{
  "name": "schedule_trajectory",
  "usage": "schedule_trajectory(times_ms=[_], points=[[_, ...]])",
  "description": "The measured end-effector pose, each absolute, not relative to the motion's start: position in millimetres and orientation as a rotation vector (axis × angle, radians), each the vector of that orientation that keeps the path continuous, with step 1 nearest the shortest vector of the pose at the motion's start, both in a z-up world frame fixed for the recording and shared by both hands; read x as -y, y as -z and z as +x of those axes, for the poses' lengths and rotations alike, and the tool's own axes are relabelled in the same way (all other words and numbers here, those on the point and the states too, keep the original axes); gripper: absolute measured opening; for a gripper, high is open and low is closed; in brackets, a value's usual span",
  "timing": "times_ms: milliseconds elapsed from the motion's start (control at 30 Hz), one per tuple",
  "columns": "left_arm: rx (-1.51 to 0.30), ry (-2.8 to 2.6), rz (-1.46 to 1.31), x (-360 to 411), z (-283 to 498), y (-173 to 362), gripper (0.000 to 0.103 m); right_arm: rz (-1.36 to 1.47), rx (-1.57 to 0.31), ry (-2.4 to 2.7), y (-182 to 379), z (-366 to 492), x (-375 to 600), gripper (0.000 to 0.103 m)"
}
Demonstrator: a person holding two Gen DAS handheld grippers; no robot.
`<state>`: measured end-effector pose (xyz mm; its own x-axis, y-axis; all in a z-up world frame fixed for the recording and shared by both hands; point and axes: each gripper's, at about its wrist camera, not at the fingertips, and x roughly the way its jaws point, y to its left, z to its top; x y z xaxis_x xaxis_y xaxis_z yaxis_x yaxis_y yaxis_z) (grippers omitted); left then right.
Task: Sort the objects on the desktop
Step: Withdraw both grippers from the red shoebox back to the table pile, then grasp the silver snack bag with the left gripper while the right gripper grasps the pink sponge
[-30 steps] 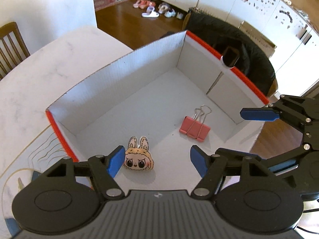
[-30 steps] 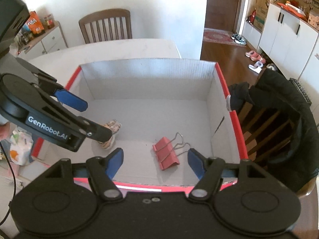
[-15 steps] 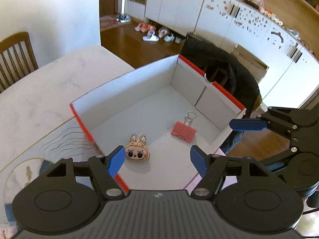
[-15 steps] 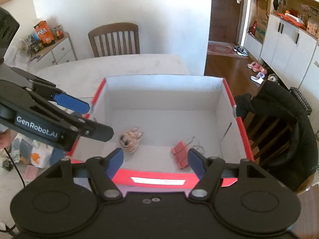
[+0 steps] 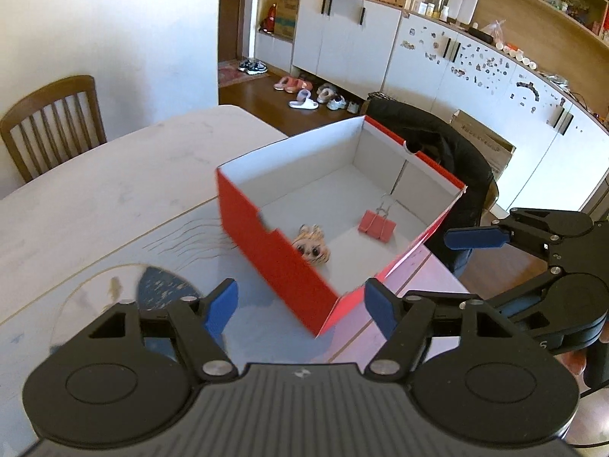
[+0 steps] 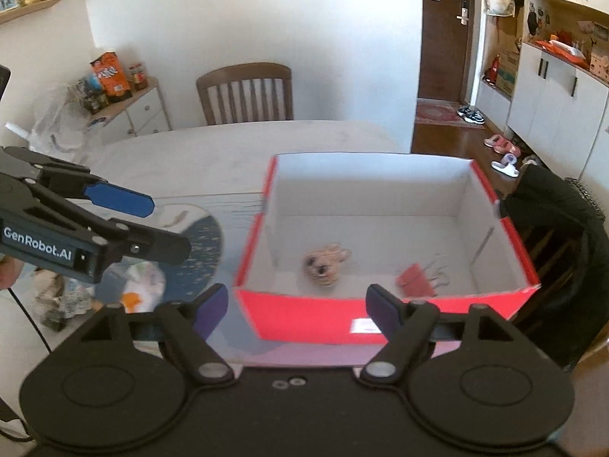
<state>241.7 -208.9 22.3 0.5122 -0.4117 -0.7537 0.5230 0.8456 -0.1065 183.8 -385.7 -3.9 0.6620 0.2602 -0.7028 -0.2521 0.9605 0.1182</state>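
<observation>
Two spread claws (image 5: 300, 302) (image 6: 297, 306) face rectangular red cardboard box (image 5: 274, 255).

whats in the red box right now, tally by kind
bunny-face charm: 1
pink binder clip: 1
total: 2, both lying apart on the floor of the red box

A wooden chair (image 6: 245, 93) stands behind the pale table (image 6: 213, 152) at upper centre. White cabinets (image 5: 342, 45) line the far wall, with slippers (image 5: 304, 95) on the floor below.
</observation>
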Motion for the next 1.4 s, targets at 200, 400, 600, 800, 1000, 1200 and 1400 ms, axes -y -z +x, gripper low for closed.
schedule_trajectory(times_ms=[200,400,600,800,1000,1200,1400], points=[[-0.856,0.548,0.125,164.0,220.9,-19.0,0.079,0.033,-0.801,-0.28,9.0,167.8,350.3,0.084],[-0.849,0.509,0.124,119.1,204.8,-9.5,0.083,0.007,-0.806,-0.274,15.8,154.3,312.8,0.087],[-0.836,0.451,0.119,69.6,193.0,-2.6,0.087,0.014,-0.781,-0.269,19.2,144.8,282.1,0.091],[-0.794,0.38,0.135,24.9,176.4,5.4,0.101,-0.002,-0.766,-0.265,19.4,143.3,254.9,0.092],[-0.807,0.302,0.099,-15.7,165.1,25.1,0.102,0.0,-0.761,-0.253,24.0,148.8,234.0,0.099],[-0.841,0.224,0.067,-49.0,158.4,46.7,0.102,0.004,-0.774,-0.252,34.2,156.4,216.7,0.099],[-0.845,0.17,0.071,-66.0,155.4,62.7,0.102,-0.008,-0.792,-0.266,50.0,158.6,203.5,0.099]])
